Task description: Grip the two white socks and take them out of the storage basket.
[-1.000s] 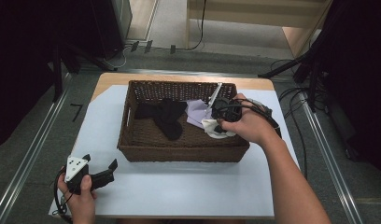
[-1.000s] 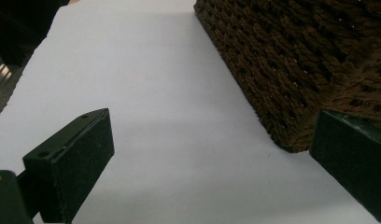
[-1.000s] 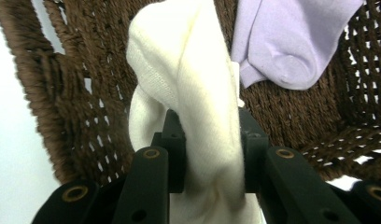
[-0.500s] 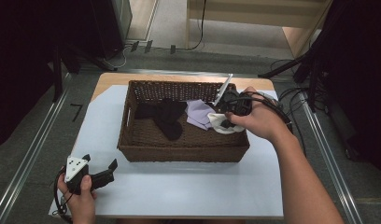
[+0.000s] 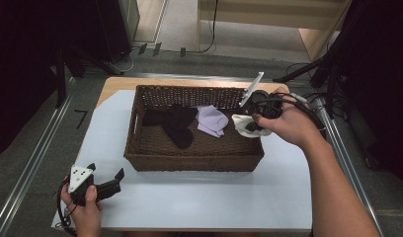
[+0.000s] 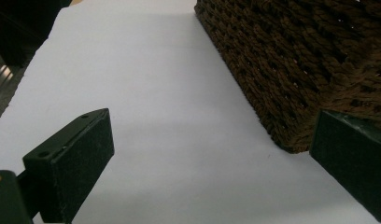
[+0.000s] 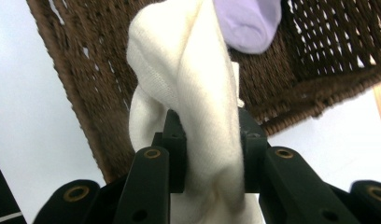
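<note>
A brown wicker basket (image 5: 140, 148) stands in the middle of the white table top. Inside it lie a black sock (image 5: 175, 123) and a lilac sock (image 5: 212, 120). My right gripper (image 5: 252, 124) hovers over the basket's right end, shut on a white sock (image 5: 243, 124). The right gripper view has the white sock (image 7: 198, 79) bunched between the two black jaws, with the lilac sock (image 7: 247, 21) and basket weave (image 7: 314, 56) behind it. My left gripper (image 5: 105, 183) rests at the table's front left, open and holding nothing. Its pads (image 6: 81, 158) stand apart beside the basket's corner (image 6: 300, 93).
The white table top (image 5: 204, 197) has free room in front of the basket and at both sides. Metal rails (image 5: 36, 158) run along the floor at the left and right. Cables (image 5: 308, 101) trail behind my right hand.
My right hand has risen and moved right, lifting the white sock off the basket floor toward the right rim. The left gripper has stayed put.
</note>
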Demonstrator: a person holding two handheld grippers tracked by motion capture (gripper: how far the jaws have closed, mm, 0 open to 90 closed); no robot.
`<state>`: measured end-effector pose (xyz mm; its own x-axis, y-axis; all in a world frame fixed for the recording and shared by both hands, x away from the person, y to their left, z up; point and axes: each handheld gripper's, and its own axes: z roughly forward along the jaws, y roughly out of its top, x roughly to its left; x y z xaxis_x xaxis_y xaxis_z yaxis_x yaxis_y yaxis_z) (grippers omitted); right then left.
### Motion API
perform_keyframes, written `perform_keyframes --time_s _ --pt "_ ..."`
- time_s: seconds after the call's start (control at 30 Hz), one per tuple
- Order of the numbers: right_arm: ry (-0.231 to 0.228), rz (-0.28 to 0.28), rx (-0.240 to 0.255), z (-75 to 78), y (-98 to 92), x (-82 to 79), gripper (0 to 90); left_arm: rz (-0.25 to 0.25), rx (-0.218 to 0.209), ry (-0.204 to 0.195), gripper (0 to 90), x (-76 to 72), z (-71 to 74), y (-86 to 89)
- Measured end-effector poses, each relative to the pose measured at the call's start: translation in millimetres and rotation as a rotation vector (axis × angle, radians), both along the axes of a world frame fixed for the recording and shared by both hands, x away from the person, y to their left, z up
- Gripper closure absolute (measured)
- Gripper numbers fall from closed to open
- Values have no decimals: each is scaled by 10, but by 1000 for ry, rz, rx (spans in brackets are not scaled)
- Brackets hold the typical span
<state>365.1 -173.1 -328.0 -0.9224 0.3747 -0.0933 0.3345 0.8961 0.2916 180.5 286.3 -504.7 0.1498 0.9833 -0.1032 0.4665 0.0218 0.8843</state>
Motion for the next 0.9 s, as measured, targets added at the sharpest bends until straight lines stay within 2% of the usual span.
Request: perform_keyframes --time_s 0.23,0.43,0.5,0.67,0.9 --pt "-4 -30 0 5 -164 -10 707 -2 0 -1 6 -2 1 -2" --pt "0 -69 -6 -55 -366 -7 706 -2 0 -2 6 -4 1 -1" --pt "10 -99 -4 -114 -480 -8 706 -3 0 -2 6 -4 1 -1" --pt "24 -136 -2 -225 -627 -2 706 -6 1 -7 6 -9 1 -5" --pt "44 -171 -34 -454 -762 21 706 -9 -1 -10 6 -12 0 -4"
